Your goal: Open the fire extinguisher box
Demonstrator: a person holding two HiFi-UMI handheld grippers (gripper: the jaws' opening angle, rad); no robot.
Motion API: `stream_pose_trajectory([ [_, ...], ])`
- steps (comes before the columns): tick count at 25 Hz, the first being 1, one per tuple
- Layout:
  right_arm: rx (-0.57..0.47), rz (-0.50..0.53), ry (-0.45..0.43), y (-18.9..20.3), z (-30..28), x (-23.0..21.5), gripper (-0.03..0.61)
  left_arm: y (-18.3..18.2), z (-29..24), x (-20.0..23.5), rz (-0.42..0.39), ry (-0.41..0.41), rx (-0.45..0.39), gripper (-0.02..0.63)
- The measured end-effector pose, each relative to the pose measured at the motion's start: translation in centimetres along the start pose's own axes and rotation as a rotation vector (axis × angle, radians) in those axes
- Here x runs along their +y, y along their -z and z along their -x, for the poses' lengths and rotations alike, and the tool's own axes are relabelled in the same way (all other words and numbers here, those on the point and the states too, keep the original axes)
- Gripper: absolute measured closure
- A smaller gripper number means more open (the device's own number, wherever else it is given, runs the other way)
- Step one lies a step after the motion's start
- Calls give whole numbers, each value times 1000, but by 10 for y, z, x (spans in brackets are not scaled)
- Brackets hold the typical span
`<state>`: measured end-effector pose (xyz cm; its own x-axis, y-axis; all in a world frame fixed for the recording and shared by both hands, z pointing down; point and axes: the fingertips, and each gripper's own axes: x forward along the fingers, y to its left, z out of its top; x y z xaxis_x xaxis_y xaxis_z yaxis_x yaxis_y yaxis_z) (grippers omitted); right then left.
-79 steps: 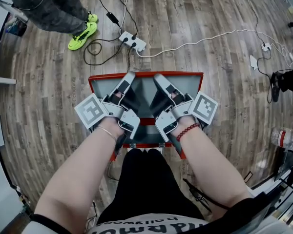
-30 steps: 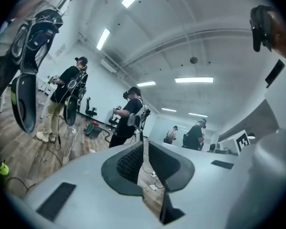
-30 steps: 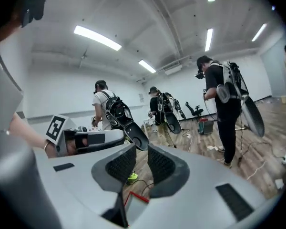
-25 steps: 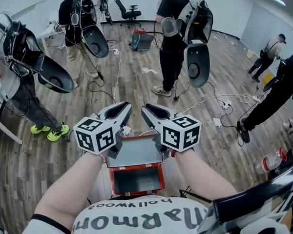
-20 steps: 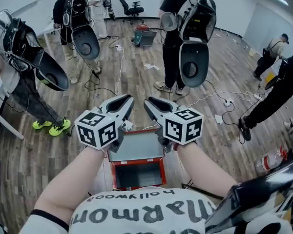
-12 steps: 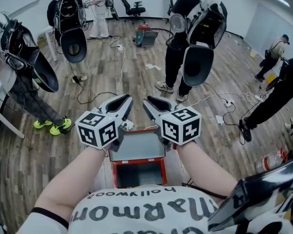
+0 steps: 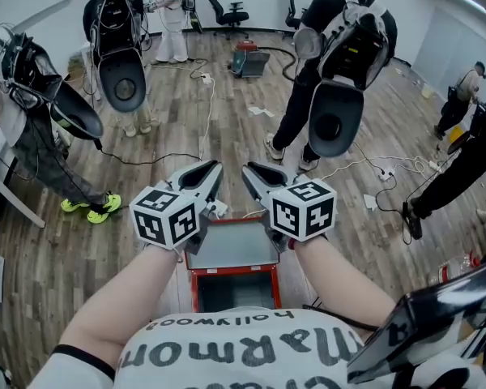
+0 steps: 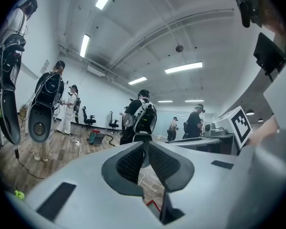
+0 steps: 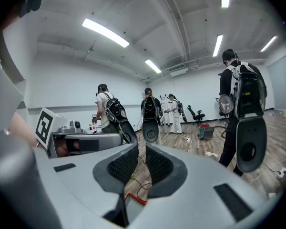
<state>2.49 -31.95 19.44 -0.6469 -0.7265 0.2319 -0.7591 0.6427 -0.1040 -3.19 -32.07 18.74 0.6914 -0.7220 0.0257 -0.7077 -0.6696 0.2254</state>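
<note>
Wood floor (image 7: 227, 120): fire extinguisher box (image 7: 233, 290) lies open

Lid is seen raised at the box's far side. Left gripper (image 7: 215, 168) and right gripper (image 7: 249, 170) are held above that lid. Left jaws are seen tips together, empty. Right jaws are narrow and closing, nothing between.

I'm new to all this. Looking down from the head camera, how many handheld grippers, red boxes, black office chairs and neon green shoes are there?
grippers: 2, the left gripper and the right gripper
red box: 1
office chairs: 2
neon green shoes: 2
total: 7
</note>
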Motion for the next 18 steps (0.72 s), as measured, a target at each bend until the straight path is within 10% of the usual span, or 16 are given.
stream_pose_trajectory([
  [18, 17, -26, 27, 8, 4, -7, 569, 12, -1, -2, 4, -12, 16, 578],
])
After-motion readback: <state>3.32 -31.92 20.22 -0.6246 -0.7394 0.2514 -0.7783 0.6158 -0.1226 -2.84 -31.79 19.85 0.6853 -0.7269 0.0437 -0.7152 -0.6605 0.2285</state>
